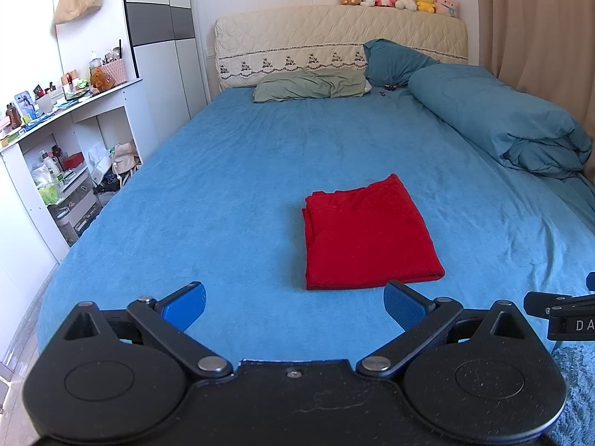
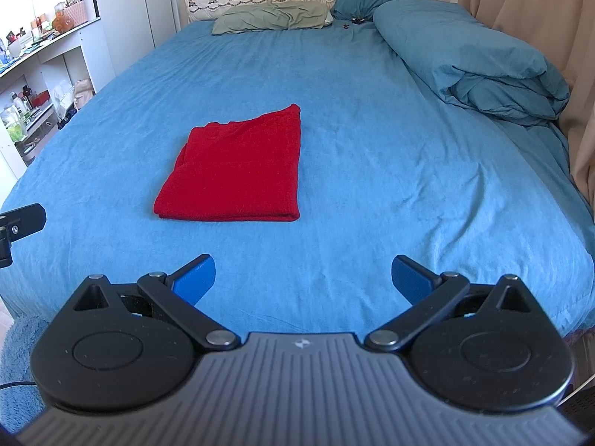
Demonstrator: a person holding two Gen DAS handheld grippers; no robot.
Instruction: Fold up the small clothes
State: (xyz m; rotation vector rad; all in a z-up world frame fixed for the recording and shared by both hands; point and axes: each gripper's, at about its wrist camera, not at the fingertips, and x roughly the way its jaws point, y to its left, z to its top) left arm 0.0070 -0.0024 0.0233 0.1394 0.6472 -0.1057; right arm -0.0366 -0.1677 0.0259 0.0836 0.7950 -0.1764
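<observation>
A red garment lies folded into a flat rectangle on the blue bed sheet; it also shows in the right wrist view. My left gripper is open and empty, held back from the garment's near edge, which lies ahead and slightly right. My right gripper is open and empty, well short of the garment, which lies ahead and to the left. Part of the right gripper shows at the right edge of the left wrist view.
A rolled blue duvet lies along the bed's right side, with a green pillow and a blue pillow at the headboard. White shelves with clutter stand to the left. A curtain hangs on the right.
</observation>
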